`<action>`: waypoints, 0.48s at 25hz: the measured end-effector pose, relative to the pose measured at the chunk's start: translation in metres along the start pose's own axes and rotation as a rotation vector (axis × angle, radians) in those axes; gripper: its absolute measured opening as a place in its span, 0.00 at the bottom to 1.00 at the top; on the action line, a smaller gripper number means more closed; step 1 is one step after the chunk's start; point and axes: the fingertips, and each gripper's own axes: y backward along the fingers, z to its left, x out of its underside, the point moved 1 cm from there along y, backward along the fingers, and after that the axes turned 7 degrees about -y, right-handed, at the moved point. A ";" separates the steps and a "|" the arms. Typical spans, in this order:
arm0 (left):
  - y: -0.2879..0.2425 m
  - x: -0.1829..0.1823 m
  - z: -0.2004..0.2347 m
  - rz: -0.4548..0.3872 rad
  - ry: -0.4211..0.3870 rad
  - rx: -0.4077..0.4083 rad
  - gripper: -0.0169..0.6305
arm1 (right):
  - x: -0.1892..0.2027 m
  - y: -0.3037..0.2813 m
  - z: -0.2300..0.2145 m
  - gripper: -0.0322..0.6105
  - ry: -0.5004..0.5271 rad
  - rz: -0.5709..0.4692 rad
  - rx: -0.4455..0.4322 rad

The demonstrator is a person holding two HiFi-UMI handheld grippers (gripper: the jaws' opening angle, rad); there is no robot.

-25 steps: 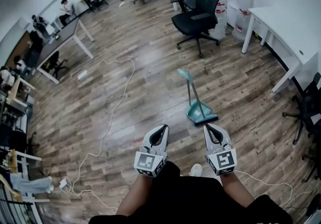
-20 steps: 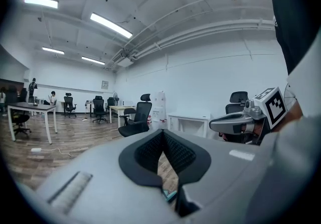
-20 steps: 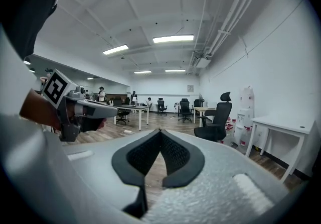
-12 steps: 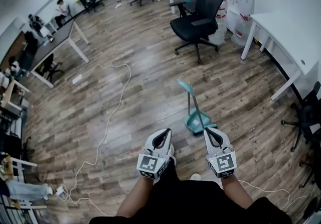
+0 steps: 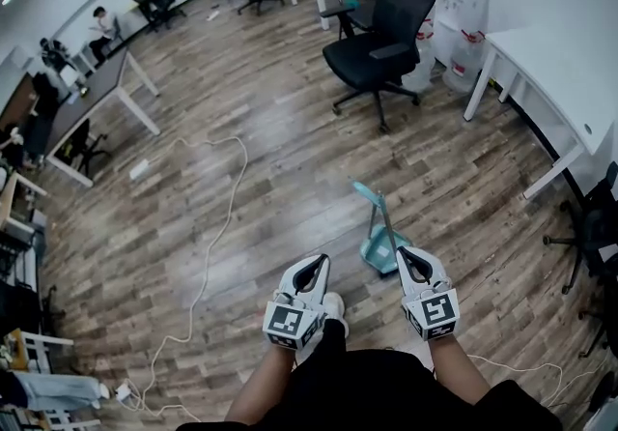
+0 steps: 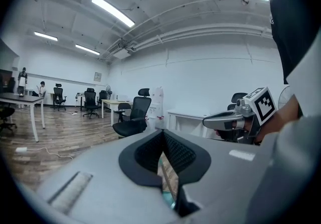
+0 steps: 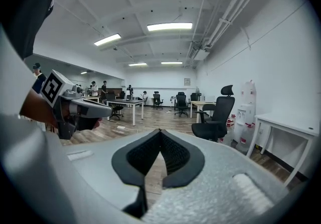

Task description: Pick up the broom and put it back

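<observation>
The task has barely begun, as far as I can judge. The broom [image 5: 379, 250] stands on the wooden floor [image 5: 241, 226], teal foot down, thin handle rising toward the office chair [image 5: 377, 43]; nothing touches it. It sits just ahead of the person's feet, nearer the right claw [image 5: 413, 258] than the left claw [image 5: 313, 267], and apart from both.

The right claw is clenched, its black pads meeting at the tip with nothing between them; the left claw looks the same in its own view, tips together and empty, with only floor and a sliver of teal showing through the slot lower down. Both are held out side by side in front of the body, pointing roughly at the broom.

Every step seems left to do: a claw has to release its pads, close round the handle, lift the broom and carry it to its place. The right claw looks the better placed for the grasp. Where the broom belongs is not shown; a white table [image 5: 550, 52] stands to the right and a loose cable [image 5: 208, 255] trails across the floor on the left.
</observation>
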 end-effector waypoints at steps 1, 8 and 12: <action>-0.004 0.003 0.005 0.005 -0.008 0.016 0.05 | 0.001 -0.008 0.000 0.05 -0.006 0.011 -0.002; -0.040 0.006 0.036 -0.016 0.005 0.127 0.05 | 0.002 -0.057 -0.005 0.06 -0.123 0.049 -0.002; -0.057 0.008 0.046 0.002 -0.040 0.200 0.05 | -0.003 -0.079 -0.011 0.06 -0.119 0.051 0.034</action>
